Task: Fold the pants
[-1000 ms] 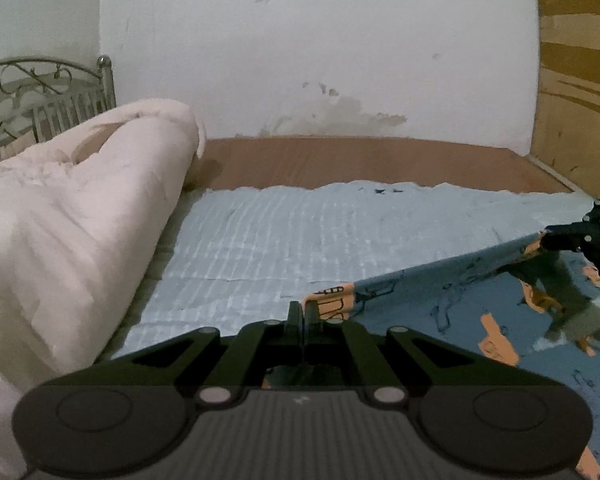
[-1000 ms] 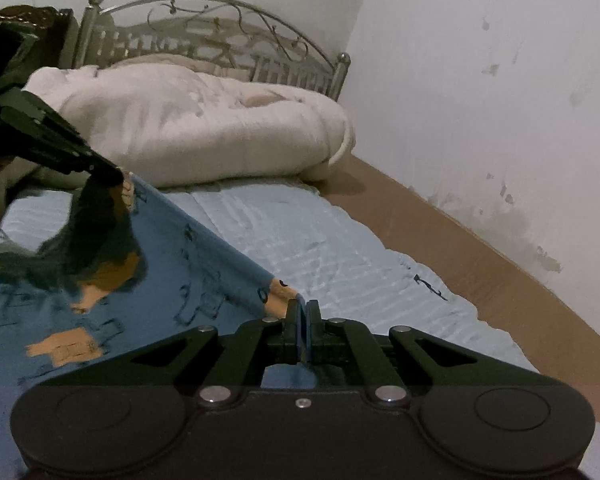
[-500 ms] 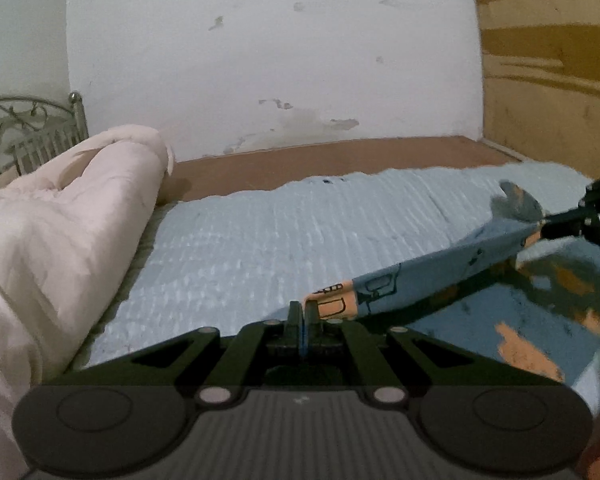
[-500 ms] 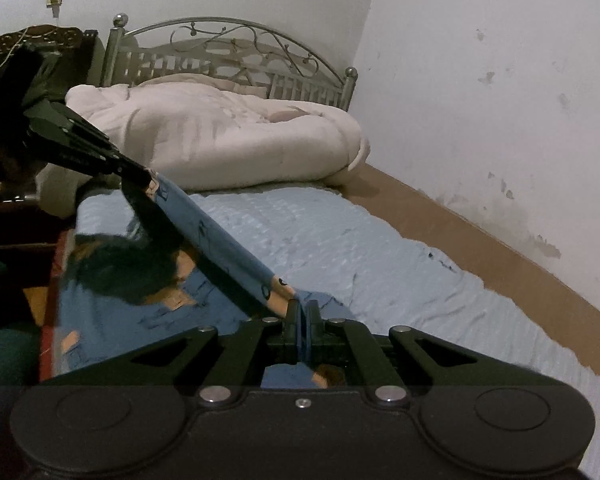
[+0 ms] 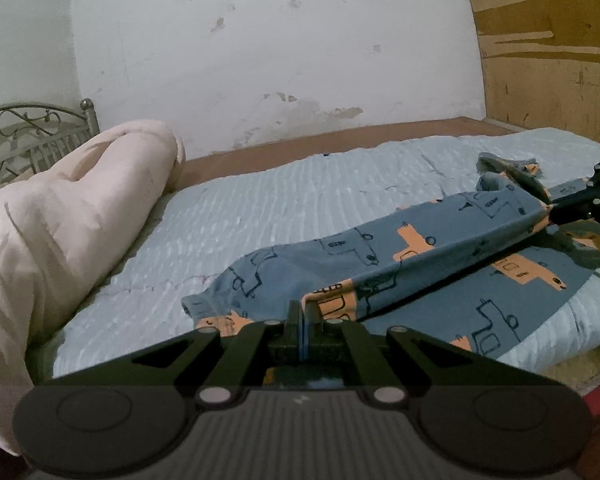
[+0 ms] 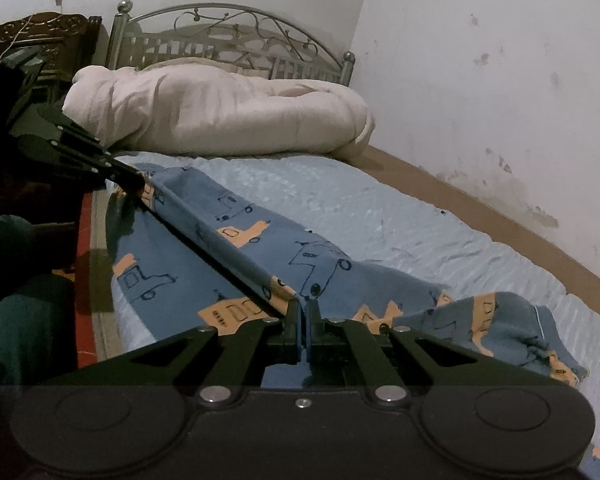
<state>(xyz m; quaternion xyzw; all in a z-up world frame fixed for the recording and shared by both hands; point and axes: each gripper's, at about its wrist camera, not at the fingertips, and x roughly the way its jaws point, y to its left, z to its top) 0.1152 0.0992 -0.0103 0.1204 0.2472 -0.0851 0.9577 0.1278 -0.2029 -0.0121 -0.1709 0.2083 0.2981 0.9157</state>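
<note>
On the bed: pale blue ribbed sheet point(image 5: 300, 196), rumpled cream quilt point(image 6: 220, 116) at the headboard end.
Pants: blue truck-print cotton pants point(image 5: 380, 264) along the near edge, top fold lifted taut.
Left gripper point(image 5: 302, 312): clamped tight on pants.
Right gripper point(image 6: 302, 312): clamped tight on pants.

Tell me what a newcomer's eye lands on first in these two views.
The blue pants with orange truck prints, stretched in a taut ridge across the pale blue sheet between the left gripper and the right gripper, each shut on an end of the cloth. Next comes the pale pink comforter, heaped at the head of the bed against the metal headboard.
</note>
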